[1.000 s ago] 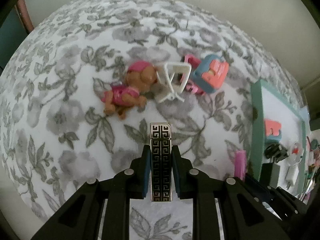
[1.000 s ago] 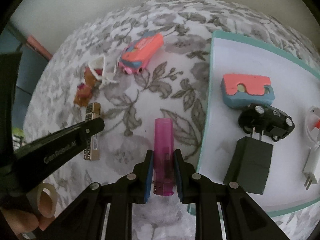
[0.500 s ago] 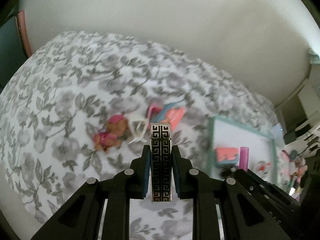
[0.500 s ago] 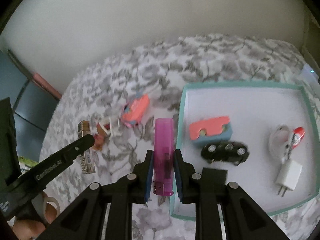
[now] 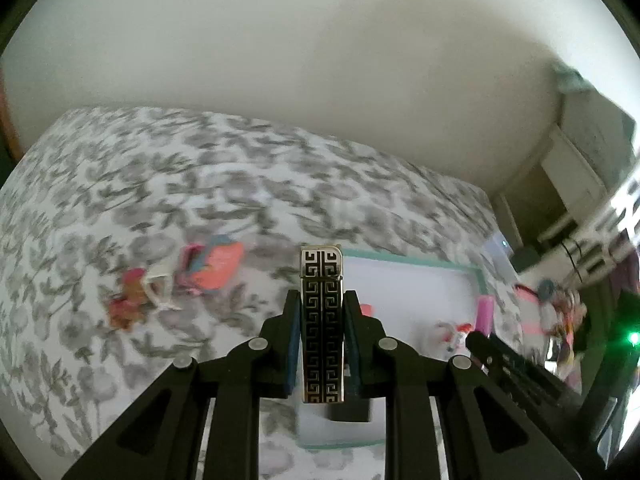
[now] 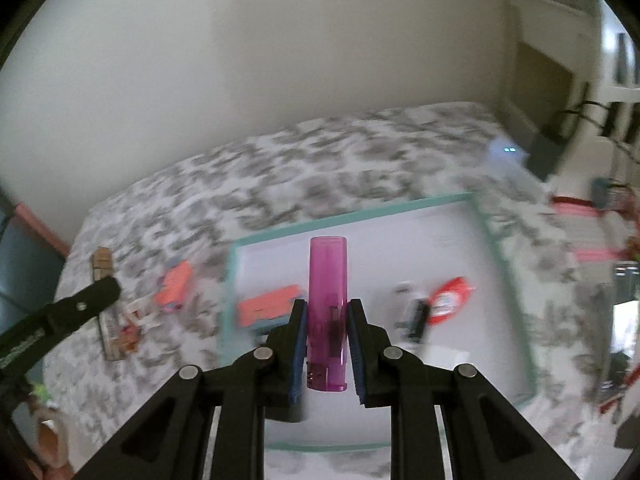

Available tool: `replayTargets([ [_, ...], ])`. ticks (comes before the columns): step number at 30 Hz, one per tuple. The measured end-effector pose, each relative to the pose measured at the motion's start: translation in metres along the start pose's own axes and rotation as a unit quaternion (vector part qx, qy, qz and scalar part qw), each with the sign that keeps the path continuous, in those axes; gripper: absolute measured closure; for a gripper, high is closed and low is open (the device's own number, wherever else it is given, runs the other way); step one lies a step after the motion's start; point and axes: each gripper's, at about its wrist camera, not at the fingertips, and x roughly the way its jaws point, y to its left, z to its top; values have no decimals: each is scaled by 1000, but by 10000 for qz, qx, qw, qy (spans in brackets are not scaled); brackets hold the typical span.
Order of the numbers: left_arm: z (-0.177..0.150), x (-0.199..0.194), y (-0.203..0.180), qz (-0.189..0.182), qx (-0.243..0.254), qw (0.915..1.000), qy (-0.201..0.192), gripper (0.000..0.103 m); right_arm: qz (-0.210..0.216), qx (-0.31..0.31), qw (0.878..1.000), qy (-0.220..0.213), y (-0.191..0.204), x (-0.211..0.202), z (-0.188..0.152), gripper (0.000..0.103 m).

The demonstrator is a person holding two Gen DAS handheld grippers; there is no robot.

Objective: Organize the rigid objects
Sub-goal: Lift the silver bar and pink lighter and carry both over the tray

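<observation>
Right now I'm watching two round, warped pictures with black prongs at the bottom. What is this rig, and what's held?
No robot arm here: a person holds a two-finger gripper in each hand, with a fisheye camera on each looking along its fingers. One picture is the left gripper's view; it is shut on a black patterned lighter. The other is the right gripper's view; it is shut on a pink lighter. Below lie a floral cloth and a teal-rimmed tray holding blurred small things. More toys sit on the cloth beside it.
</observation>
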Motion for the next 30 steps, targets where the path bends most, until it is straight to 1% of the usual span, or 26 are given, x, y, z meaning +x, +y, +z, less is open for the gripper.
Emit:
replayTargets([
  [2, -6, 7, -20, -87, 248, 9996, 76, 82, -319, 82, 9995, -8, -16, -2, 2, 82],
  [4, -14, 16, -32, -199, 375, 9989, 175, 82, -486, 210, 9986, 11, -30, -2, 1, 82],
  [6, -24, 31, -41, -369, 417, 9978, 361, 82, -561, 382, 9977, 55, -44, 2, 1, 82],
  [10, -39, 55, -52, -364, 500, 9957, 688, 82, -927, 602, 9936, 224, -66, 13, -2, 82],
  [15, -53, 66, -68, -328, 774, 9929, 844, 82, -1211, 806, 9875, 598, -85, 34, -12, 82],
  [20, -65, 76, -76, -263, 950, 9897, 1038, 82, -1328, 853, 9841, 820, -92, 45, -20, 82],
  [25, -74, 85, -79, -178, 1093, 9868, 1184, 82, -1322, 818, 9841, 858, -90, 48, -21, 82],
  [30, -76, 88, -81, -151, 1132, 9859, 1225, 82, -1339, 799, 9834, 927, -90, 53, -22, 82],
])
